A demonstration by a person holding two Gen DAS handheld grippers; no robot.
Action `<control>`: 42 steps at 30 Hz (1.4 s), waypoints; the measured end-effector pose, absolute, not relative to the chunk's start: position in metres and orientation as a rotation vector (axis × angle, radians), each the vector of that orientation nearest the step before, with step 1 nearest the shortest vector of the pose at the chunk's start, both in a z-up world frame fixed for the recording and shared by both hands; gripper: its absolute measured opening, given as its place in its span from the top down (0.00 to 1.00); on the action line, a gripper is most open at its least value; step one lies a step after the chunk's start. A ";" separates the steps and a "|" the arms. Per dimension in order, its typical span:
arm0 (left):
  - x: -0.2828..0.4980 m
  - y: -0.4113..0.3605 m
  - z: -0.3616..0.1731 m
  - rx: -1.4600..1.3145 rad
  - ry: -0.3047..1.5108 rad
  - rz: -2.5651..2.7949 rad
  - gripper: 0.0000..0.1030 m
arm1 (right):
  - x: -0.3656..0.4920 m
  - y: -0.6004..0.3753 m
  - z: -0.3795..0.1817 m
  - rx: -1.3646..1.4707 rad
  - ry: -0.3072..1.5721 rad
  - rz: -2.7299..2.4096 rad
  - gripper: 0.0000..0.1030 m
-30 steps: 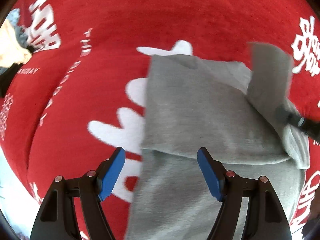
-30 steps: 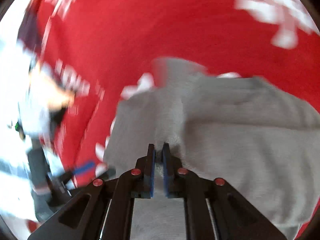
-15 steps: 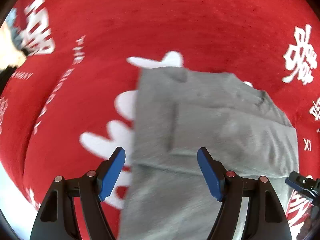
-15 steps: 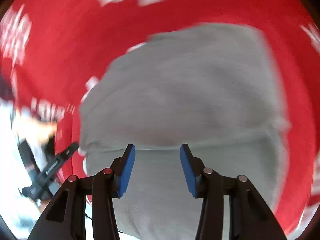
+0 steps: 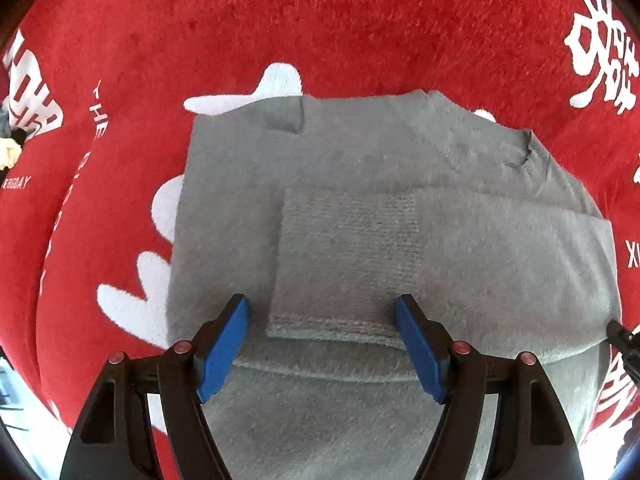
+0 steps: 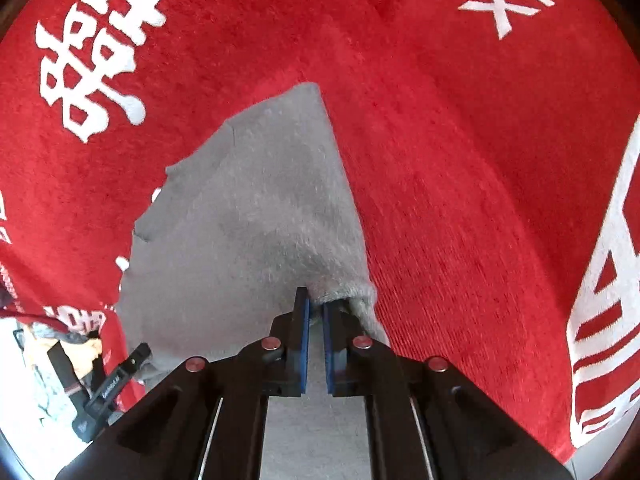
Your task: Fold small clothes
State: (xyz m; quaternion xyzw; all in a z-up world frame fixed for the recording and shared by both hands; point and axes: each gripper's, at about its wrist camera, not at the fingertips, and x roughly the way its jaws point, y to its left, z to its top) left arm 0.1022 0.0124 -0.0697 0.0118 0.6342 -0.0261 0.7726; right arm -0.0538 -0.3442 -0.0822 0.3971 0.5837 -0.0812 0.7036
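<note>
A grey knitted sweater (image 5: 360,160) lies flat on a red blanket, one sleeve (image 5: 348,256) folded across its body with the ribbed cuff nearest me. My left gripper (image 5: 322,304) hangs open just above it, its blue pads on either side of the cuff and not touching it. My right gripper (image 6: 315,300) is shut on a bunched fold at the right side edge of the sweater (image 6: 248,216). The right gripper's tip (image 5: 620,336) shows at the far right of the left wrist view.
The red blanket (image 5: 320,32) with white lettering covers the whole surface around the garment. A person's hand (image 6: 86,356) holds the left gripper's handle (image 6: 108,388) at the lower left of the right wrist view. Pale floor shows beyond the blanket's edge (image 6: 36,400).
The right gripper carried the sleeve over the sweater's body, let it go, swung to the right side edge and shut on the fabric there. The left gripper stayed open and drifted slightly over the sweater.
</note>
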 end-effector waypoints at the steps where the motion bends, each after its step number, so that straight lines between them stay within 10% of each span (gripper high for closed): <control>1: 0.102 0.013 -0.068 0.028 1.376 -0.054 0.26 | -0.055 -0.346 -0.080 0.863 1.307 -0.167 0.93; 23: 0.072 0.007 -0.049 0.120 1.448 -0.072 0.26 | -0.047 -0.323 -0.062 0.479 1.465 -0.121 0.92; 29: 0.056 -0.001 -0.046 0.119 1.486 -0.094 0.26 | -0.087 -0.306 -0.046 0.447 1.503 -0.051 0.53; 42: 0.029 -0.029 -0.043 0.163 1.533 -0.153 0.26 | -0.119 -0.284 -0.036 0.414 1.527 0.033 0.52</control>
